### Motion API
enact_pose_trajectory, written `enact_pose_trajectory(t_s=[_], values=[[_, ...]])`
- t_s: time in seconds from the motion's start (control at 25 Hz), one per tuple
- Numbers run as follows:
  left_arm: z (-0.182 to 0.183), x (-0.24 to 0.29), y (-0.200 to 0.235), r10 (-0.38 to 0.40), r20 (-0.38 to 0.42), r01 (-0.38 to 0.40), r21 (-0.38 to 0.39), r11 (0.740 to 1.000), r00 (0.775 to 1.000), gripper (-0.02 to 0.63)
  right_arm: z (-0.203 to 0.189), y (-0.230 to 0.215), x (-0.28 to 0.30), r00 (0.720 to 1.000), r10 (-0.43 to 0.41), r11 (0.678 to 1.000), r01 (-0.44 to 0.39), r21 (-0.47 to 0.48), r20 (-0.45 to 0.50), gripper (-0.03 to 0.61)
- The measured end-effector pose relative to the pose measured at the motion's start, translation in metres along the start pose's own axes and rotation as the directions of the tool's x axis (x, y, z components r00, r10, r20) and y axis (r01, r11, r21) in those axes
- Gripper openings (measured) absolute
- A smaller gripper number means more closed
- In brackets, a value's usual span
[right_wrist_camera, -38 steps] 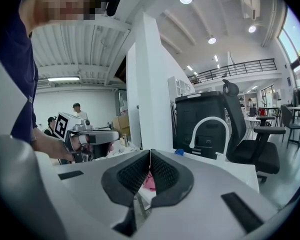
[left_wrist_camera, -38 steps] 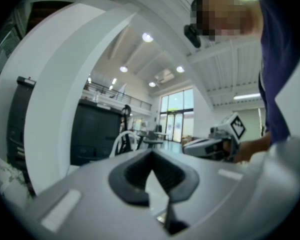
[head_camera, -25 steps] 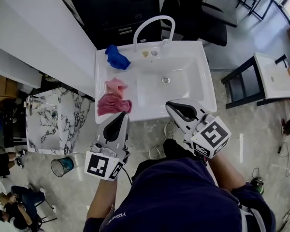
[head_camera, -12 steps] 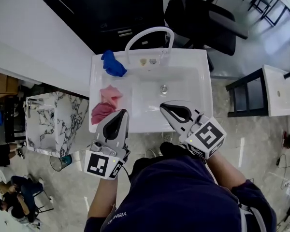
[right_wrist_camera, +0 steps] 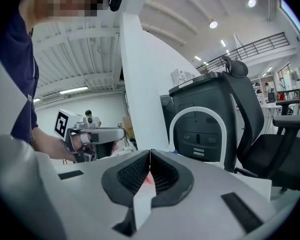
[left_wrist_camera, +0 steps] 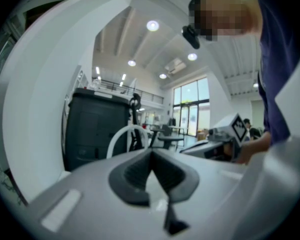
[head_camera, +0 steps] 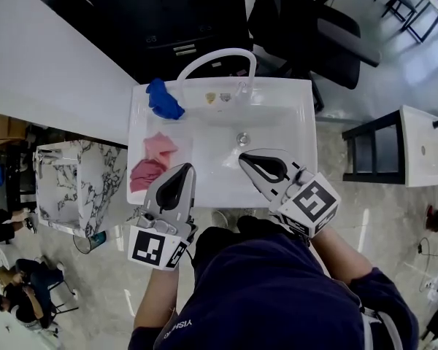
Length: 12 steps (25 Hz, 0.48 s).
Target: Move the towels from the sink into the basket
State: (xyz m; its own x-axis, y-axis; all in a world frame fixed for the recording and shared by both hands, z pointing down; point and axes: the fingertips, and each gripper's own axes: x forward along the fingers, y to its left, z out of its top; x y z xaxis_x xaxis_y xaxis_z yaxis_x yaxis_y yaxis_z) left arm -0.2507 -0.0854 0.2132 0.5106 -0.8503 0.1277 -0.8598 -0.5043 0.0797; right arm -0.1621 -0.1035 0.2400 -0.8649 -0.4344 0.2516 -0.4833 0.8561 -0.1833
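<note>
Three towels lie on the left side of the white sink (head_camera: 292, 108): a blue one (head_camera: 163, 99) at the back corner, a light pink one (head_camera: 159, 146) in the middle, and a darker pink one (head_camera: 146, 172) near the front edge. My left gripper (head_camera: 182, 168) (left_wrist_camera: 151, 153) is shut and empty, with its tip over the sink's front edge just right of the darker pink towel. The right gripper (head_camera: 243, 157) (right_wrist_camera: 150, 152) is also shut and empty, over the basin in front of the drain (head_camera: 242, 138). No basket shows in any view.
The arched white faucet (head_camera: 215, 58) stands at the sink's back edge. Behind it are a black cabinet (head_camera: 168, 20) and a black office chair (head_camera: 321, 28). A marble-patterned sink (head_camera: 80, 188) stands to the left. Another white sink on a black stand (head_camera: 423, 144) is to the right.
Both grippers have moved forward from the sink's near edge to over the sink. They stay shut and the towels have not moved.
</note>
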Motion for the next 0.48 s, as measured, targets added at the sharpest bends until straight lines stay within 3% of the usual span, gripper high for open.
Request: enact_pose_trajectory(t_s=[0.48], values=[[-0.009,-0.001,0.021,0.008,-0.007,-0.008,-0.02,1.0,1.0,0.003,-0.003,-0.013,0.021,1.0,-0.018,1.0,0.018,-0.001,-0.024,0.008]])
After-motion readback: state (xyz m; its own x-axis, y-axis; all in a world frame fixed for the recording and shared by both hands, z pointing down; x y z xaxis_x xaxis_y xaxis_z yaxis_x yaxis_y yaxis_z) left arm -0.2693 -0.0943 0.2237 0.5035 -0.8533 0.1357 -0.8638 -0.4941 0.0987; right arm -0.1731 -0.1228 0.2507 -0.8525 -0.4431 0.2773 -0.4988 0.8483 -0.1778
